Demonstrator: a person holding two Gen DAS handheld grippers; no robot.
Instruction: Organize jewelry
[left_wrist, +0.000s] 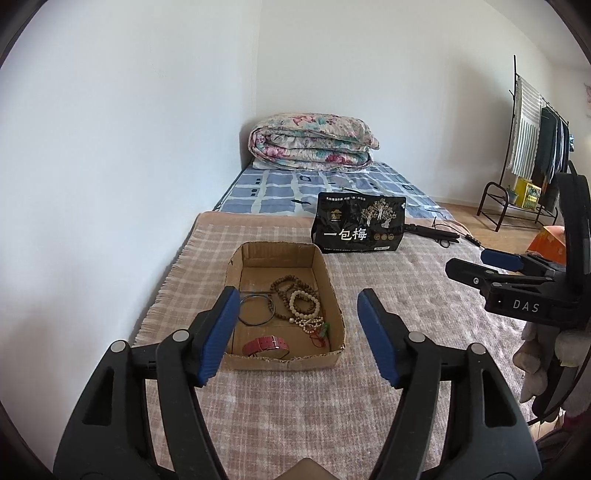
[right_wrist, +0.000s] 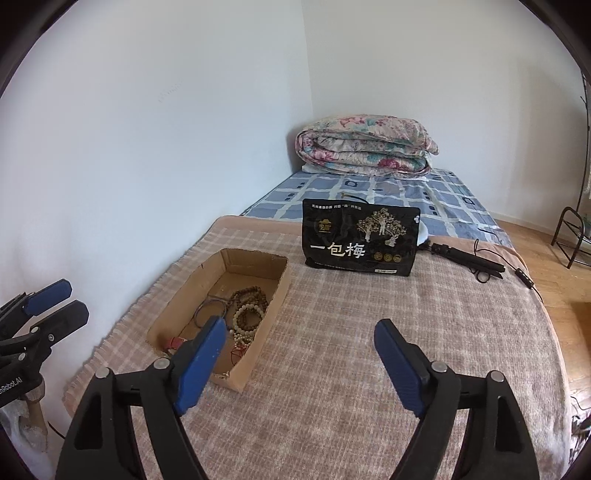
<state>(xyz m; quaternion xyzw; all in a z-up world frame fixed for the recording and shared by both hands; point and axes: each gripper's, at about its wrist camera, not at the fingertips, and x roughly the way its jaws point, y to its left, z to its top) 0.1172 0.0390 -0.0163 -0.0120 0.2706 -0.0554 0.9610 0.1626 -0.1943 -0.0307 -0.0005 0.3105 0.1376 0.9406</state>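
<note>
From where I steer, the pink-and-white plaid blanket (left_wrist: 295, 387) spread over the bed carries everything, with the glossy black snack bag with gold tree print (right_wrist: 360, 240) standing near its far edge. Next in size is the shallow open brown cardboard box (left_wrist: 332, 291), sitting toward the blanket's left edge by the wall.

My left gripper (left_wrist: 297, 332) hangs released above the box's near end, jaws spread with nothing between them. My right gripper (right_wrist: 301, 362) is also released and empty, held over bare blanket just right of the box.

As I judge it, all the jewelry already lies in the box and none is left on the blanket, so the step is to back both tools away cleanly. I would lift well clear of the box wall so no finger clips it and shifts the contents.

Inside the box: a tangle of dark brown wooden bead strands (left_wrist: 290, 286) toward the middle, a loop of pale cream beads (left_wrist: 304, 304) resting against it, a thin dark metal bangle (left_wrist: 256, 310) beside them to the left, a pink leather watch strap (left_wrist: 264, 345) at the near end, and a small red-and-green corded charm (left_wrist: 321, 332) by the right wall.
</note>
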